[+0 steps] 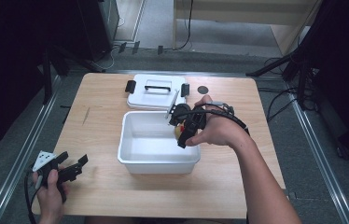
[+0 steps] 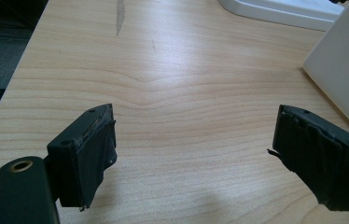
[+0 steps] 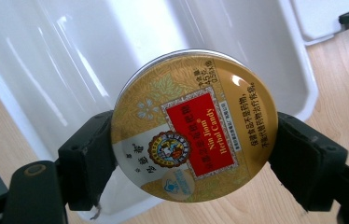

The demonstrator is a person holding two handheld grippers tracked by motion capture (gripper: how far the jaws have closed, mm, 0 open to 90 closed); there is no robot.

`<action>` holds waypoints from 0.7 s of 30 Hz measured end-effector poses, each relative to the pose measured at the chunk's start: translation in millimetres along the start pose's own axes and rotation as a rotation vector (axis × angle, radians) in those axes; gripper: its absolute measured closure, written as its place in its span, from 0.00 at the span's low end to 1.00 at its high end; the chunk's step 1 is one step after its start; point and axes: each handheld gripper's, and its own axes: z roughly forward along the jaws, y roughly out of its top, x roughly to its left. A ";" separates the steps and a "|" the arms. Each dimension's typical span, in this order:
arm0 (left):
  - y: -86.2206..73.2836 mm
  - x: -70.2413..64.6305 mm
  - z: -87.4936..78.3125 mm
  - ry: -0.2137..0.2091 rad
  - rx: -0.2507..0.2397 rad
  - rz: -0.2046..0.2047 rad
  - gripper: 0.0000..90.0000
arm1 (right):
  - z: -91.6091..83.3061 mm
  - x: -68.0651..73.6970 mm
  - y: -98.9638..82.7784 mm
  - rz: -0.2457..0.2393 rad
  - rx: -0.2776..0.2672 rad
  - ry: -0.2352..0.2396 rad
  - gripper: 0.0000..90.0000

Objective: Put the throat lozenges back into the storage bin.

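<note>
A round gold candy tin (image 3: 193, 126) with a red label is clamped between the two black jaws of my right gripper (image 3: 193, 161). In the high view that gripper (image 1: 182, 135) hangs over the right side of the white plastic bin (image 1: 137, 161), and a bit of the yellow tin (image 1: 178, 132) peeks out below the hand. My left gripper (image 1: 77, 165) rests near the table's front left corner, jaws wide apart. In the left gripper view its jaws (image 2: 193, 158) frame bare wood with nothing between them.
The bin's white lid (image 1: 156, 97) with a black handle and two black clips lies flat behind the bin. A small dark round spot (image 1: 203, 89) sits on the table to the lid's right. Wooden tabletop (image 1: 98, 121) lies between my left gripper and the bin.
</note>
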 end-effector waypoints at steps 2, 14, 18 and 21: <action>0.0 0.0 0.0 0.000 0.000 0.000 0.16 | 4.5 0.8 1.2 -0.014 0.011 -0.006 0.23; 0.0 0.0 0.1 0.000 -0.001 -0.001 0.16 | 26.1 5.8 2.3 -0.072 0.053 0.003 0.23; 0.0 0.0 0.1 0.000 -0.001 -0.002 0.16 | 35.4 5.2 0.2 -0.067 0.059 0.018 0.23; 0.0 0.1 -0.1 -0.001 0.002 0.000 0.16 | 45.4 5.8 -0.2 -0.068 0.072 0.026 0.23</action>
